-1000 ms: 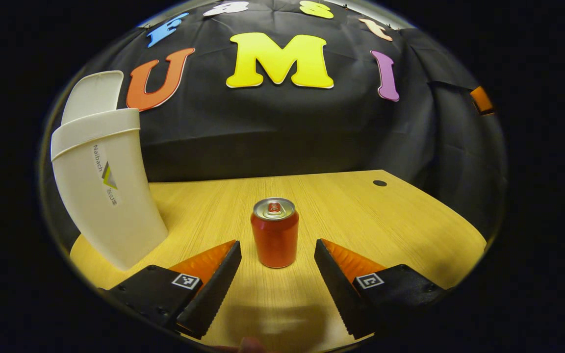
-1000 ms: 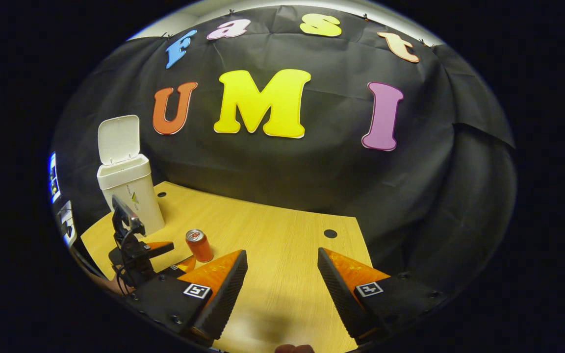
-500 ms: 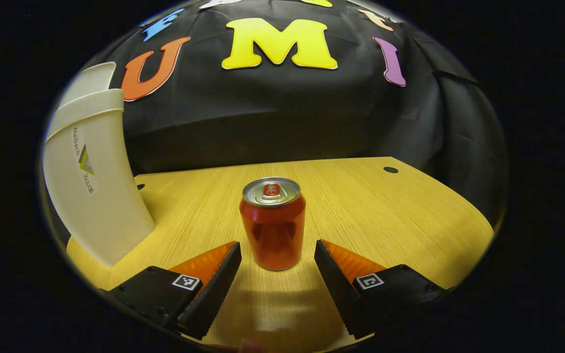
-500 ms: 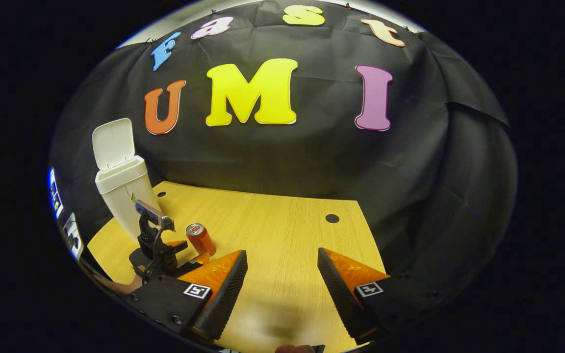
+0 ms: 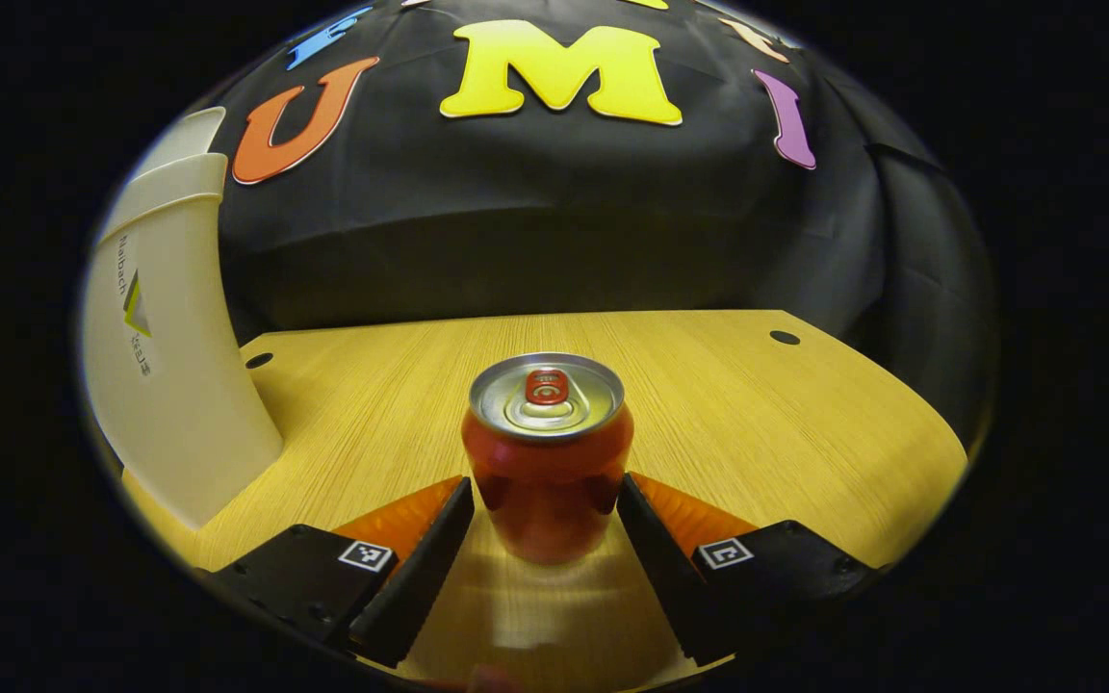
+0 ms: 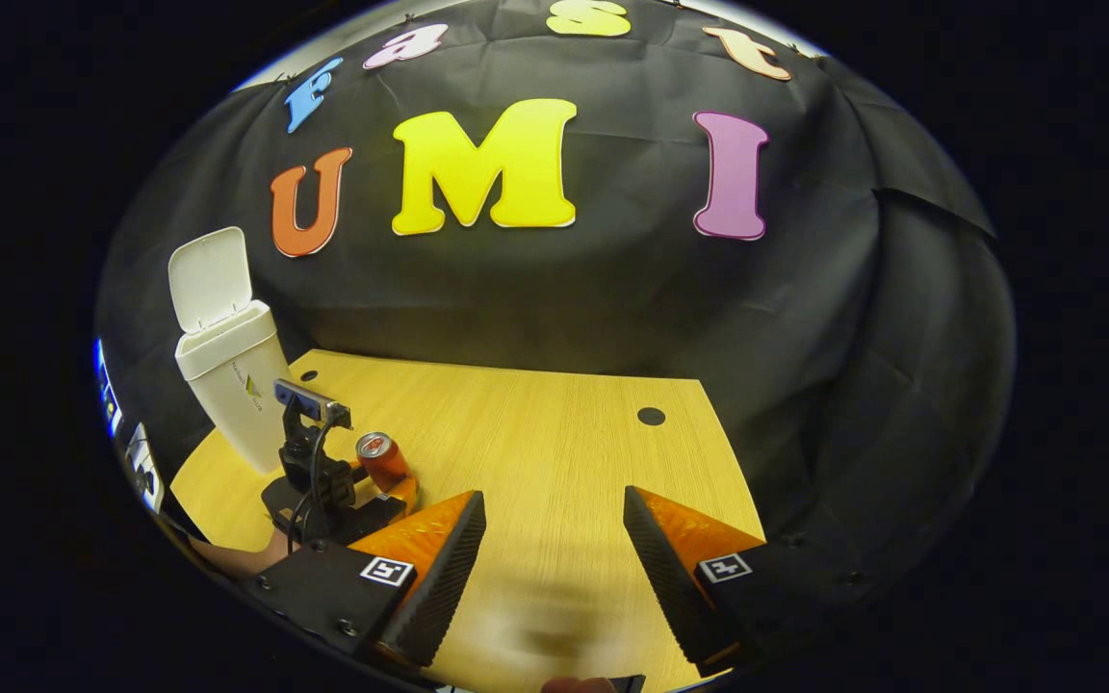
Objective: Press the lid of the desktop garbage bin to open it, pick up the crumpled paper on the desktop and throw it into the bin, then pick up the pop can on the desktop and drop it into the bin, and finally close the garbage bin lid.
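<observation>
Left gripper view: the pop can point(image 5: 547, 452), red with a silver top and red tab, stands upright on the wooden desk point(image 5: 805, 423) between the left gripper's point(image 5: 545, 525) spread fingers, neither pressing it. The white garbage bin point(image 5: 165, 356) stands near with its lid point(image 6: 209, 280) raised. The right gripper point(image 6: 554, 558) hovers agape over bare desk.

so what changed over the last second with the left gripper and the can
The left gripper moved forward until the pop can stands between its open fingers, not yet gripped. The can stayed upright on the desk; the bin stayed open; the right gripper stayed open and empty.
</observation>
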Demonstrator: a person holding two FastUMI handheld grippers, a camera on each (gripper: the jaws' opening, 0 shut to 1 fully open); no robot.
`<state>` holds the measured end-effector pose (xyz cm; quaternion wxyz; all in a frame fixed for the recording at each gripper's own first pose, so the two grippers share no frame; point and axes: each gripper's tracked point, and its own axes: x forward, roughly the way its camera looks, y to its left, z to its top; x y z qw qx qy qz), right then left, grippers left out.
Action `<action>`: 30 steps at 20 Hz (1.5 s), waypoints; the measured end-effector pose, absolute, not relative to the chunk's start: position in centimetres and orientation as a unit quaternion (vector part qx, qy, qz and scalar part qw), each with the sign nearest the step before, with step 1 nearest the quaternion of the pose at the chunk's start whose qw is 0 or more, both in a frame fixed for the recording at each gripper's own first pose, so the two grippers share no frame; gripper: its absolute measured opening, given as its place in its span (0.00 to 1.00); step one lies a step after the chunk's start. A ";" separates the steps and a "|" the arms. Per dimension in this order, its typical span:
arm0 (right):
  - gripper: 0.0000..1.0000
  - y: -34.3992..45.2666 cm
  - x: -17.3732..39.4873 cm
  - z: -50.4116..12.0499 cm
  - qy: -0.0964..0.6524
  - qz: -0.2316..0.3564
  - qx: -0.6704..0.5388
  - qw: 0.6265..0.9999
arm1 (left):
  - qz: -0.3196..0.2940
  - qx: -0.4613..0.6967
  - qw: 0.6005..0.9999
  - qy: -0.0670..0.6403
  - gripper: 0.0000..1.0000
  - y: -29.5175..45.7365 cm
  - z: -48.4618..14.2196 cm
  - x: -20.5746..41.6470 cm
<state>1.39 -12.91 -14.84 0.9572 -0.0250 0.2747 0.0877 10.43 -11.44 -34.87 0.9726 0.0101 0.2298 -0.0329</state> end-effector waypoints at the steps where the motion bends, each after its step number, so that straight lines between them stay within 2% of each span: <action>1: 0.91 -12.8 1.3 -14.9 0.275 0.087 -0.026 0.957 | -0.033 0.010 0.971 0.235 0.99 -11.4 -35.0 10.6; 5: 0.90 -11.9 1.3 -14.7 0.277 0.093 -0.029 0.956 | -0.034 -0.013 0.966 0.257 1.00 -11.2 -35.7 11.1; 7: 0.90 -11.8 1.2 -14.5 0.276 0.090 -0.025 0.957 | -0.032 -0.009 0.964 0.262 0.94 -11.2 -35.9 11.1; 8: 0.90 -11.7 1.2 -14.5 0.276 0.089 -0.025 0.957 | -0.034 -0.007 0.964 0.263 0.88 -11.2 -35.9 11.1; 13: 0.91 -11.0 0.8 -14.2 0.270 0.087 -0.017 0.959 | -0.043 -0.011 0.965 0.257 0.86 -10.9 -34.1 10.7; 18: 0.91 -9.6 -0.2 -13.2 0.254 0.095 -0.001 0.963 | -0.049 -0.015 0.975 0.217 0.86 -10.3 -28.1 9.7; 23: 0.91 -8.7 -1.0 -11.6 0.229 0.097 0.012 0.968 | -0.041 -0.022 0.988 0.150 0.86 -7.5 -18.7 10.3; 30: 0.90 -6.8 -1.6 -9.1 0.199 0.112 0.023 0.973 | 0.023 -0.006 0.997 0.068 0.85 1.8 -7.5 11.9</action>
